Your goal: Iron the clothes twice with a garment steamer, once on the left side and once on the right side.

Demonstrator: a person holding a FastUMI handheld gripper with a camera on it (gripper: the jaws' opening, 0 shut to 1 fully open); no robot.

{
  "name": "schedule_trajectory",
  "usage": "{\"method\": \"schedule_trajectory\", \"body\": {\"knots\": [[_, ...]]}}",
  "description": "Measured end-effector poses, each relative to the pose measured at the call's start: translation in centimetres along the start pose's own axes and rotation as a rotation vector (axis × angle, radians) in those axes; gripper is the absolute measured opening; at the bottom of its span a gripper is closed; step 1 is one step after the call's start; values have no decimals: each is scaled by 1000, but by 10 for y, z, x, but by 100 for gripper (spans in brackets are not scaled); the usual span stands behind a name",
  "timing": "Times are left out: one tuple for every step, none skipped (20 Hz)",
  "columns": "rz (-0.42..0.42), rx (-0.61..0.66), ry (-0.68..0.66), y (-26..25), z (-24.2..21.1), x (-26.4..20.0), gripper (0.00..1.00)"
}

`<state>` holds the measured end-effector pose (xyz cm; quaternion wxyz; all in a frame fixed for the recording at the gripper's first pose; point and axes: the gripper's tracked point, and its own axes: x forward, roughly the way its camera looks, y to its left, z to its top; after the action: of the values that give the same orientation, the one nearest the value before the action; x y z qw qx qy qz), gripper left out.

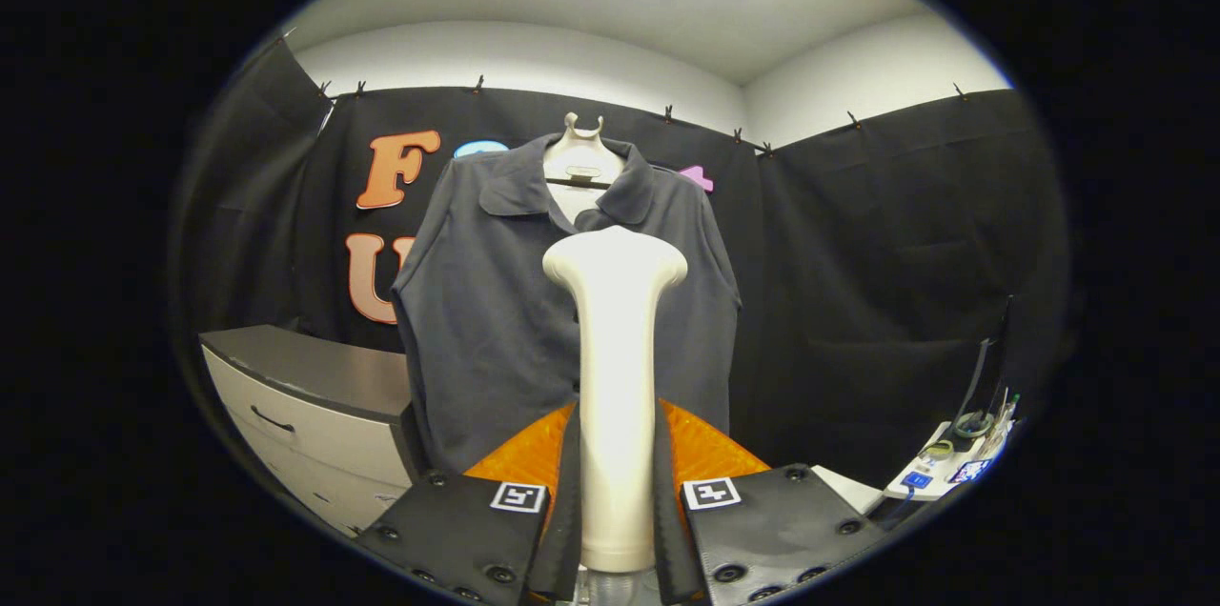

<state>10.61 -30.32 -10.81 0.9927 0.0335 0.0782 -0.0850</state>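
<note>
The white garment steamer (616,377) stands upright between the 2 fingers of the gripper (616,492), which are clamped on its handle. Its head is in front of the dark shirt (486,301) hanging beyond. A grey drawer cabinet (315,396) stands beside the shirt.

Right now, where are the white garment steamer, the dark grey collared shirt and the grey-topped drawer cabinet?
white garment steamer (618,415): gripper view, handle between the fingers.
dark grey collared shirt (486,320): gripper view, front panel.
grey-topped drawer cabinet (315,425): gripper view, drawer front.
</note>
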Motion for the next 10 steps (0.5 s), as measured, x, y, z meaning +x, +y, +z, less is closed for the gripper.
{"method": "schedule_trajectory", "body": {"knots": [[-2,-1,-2,-5,3,11,39],[2,-3,-7,-9,5,21,39],[5,-8,-11,-12,7,31,39],[8,-14,-15,-16,9,42,39],[10,-20,-14,-19,10,53,39],[10,-25,-15,-22,11,63,39],[14,-29,-15,-24,12,71,39],[23,-30,-18,-25,12,79,39],[33,-26,-20,-25,12,83,39],[38,-21,-18,-25,10,88,39]]}}
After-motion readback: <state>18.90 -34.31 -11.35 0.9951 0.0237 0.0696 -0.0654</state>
